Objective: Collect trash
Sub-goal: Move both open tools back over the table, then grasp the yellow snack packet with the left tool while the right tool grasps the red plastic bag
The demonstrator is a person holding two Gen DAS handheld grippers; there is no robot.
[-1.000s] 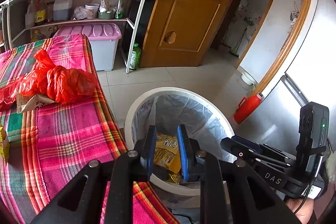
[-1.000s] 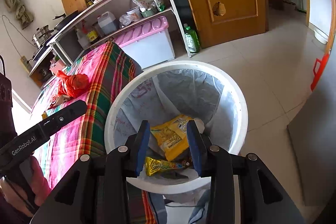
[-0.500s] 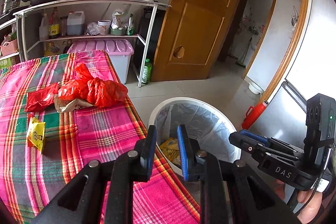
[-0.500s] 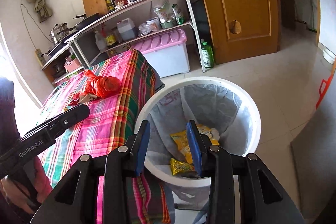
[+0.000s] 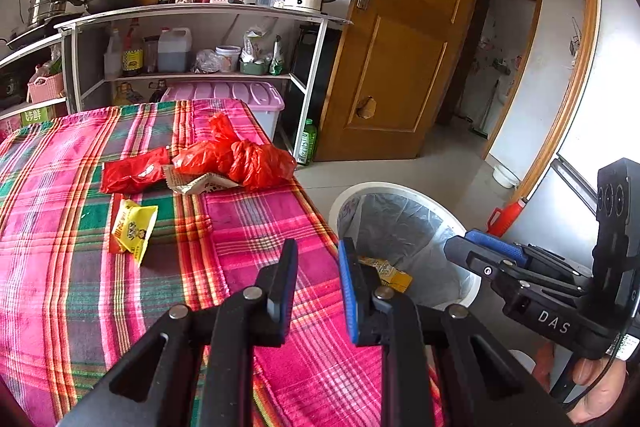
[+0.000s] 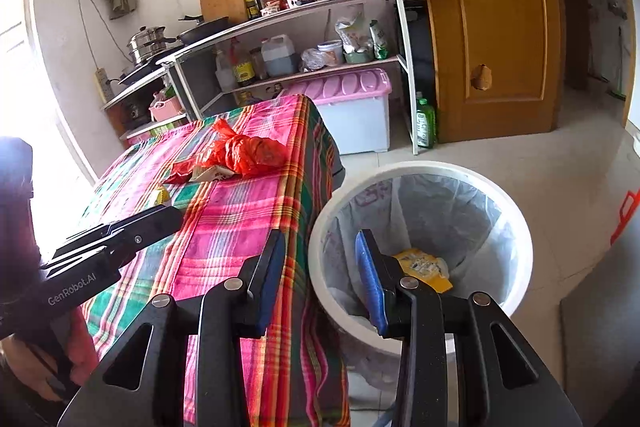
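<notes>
Here both empty grippers have swung from the white lined trash bin (image 6: 516, 227) toward the plaid-clothed table (image 5: 256, 219). Left gripper (image 5: 318, 287) is slightly parted; right gripper (image 6: 320, 267), jaws just opening, holds nothing. Yellow snack packet (image 5: 134, 229) and red plastic bags (image 5: 240, 157) await collection.

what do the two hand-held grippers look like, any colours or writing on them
Both are black plastic frames with silver pivot bolts and blue pads on the fingers. The left hand-held gripper carries white "GenRobot.AI" lettering on its side; the right hand-held gripper reads "DAS" and has a black camera block. A reddish sleeve shows behind the left one.
</notes>
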